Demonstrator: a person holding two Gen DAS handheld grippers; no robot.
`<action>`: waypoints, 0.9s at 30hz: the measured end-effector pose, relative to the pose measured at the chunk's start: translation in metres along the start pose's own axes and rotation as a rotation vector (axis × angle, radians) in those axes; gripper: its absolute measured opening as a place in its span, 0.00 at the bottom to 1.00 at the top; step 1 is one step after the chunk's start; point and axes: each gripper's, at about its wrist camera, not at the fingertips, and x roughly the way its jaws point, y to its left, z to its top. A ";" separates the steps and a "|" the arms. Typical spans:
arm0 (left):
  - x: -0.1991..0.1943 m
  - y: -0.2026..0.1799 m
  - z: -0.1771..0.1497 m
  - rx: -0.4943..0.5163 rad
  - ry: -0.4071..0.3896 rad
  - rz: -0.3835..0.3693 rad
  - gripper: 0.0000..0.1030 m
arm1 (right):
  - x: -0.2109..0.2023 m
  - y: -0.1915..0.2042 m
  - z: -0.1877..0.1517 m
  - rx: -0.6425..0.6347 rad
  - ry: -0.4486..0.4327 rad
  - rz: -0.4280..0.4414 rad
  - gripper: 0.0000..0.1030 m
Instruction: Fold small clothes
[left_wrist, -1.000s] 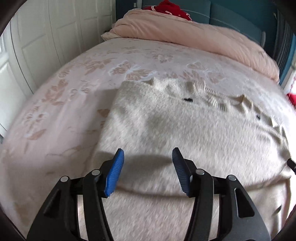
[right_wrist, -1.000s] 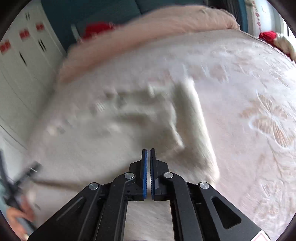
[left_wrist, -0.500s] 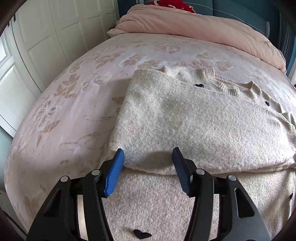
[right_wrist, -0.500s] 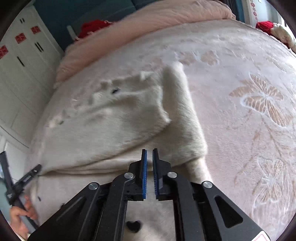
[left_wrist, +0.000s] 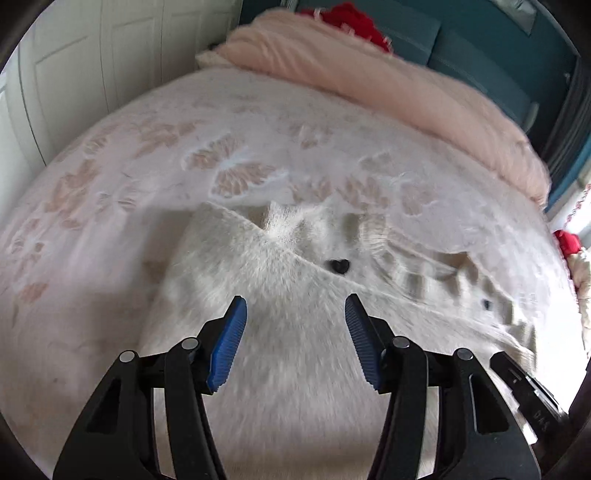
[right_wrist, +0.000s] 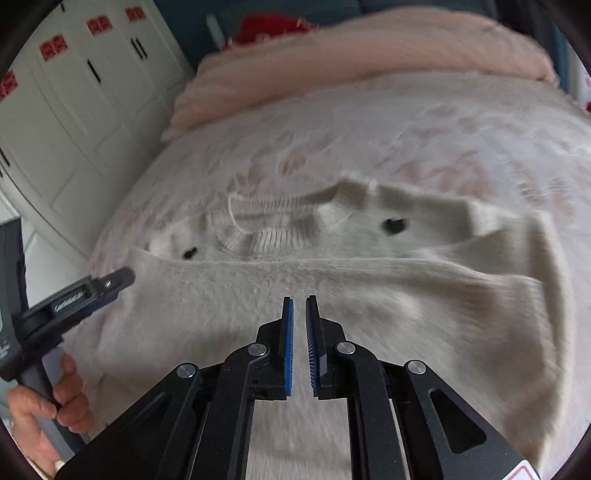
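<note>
A cream fuzzy sweater (left_wrist: 280, 295) with small black hearts lies on the bed, its sleeves folded across the body; it also shows in the right wrist view (right_wrist: 332, 288), with the ribbed collar (right_wrist: 273, 218) at the far edge. My left gripper (left_wrist: 295, 314) is open and empty just above the sweater. My right gripper (right_wrist: 299, 310) hovers over the folded sleeve edge, its jaws nearly together with a narrow gap and nothing between them. The left gripper's body and the hand holding it (right_wrist: 55, 325) show at the left of the right wrist view.
The sweater lies on a pink bedspread with butterfly patterns (left_wrist: 229, 166). A rolled pink duvet (left_wrist: 369, 81) lies across the far end, with a red item (left_wrist: 347, 18) behind it. White wardrobe doors (right_wrist: 74, 110) stand to the left of the bed.
Both grippers moved forward over the sweater toward the collar. The right jaws parted slightly. The left stayed open.
</note>
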 end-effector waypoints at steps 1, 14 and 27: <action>0.013 0.003 0.003 -0.001 0.017 0.022 0.52 | 0.010 -0.007 0.003 0.014 0.019 -0.013 0.09; 0.010 0.032 -0.014 0.063 -0.060 0.005 0.59 | -0.071 -0.124 -0.023 0.190 -0.147 -0.094 0.28; -0.069 0.078 -0.103 -0.386 -0.021 -0.285 0.68 | -0.106 -0.123 -0.052 0.277 -0.226 -0.148 0.53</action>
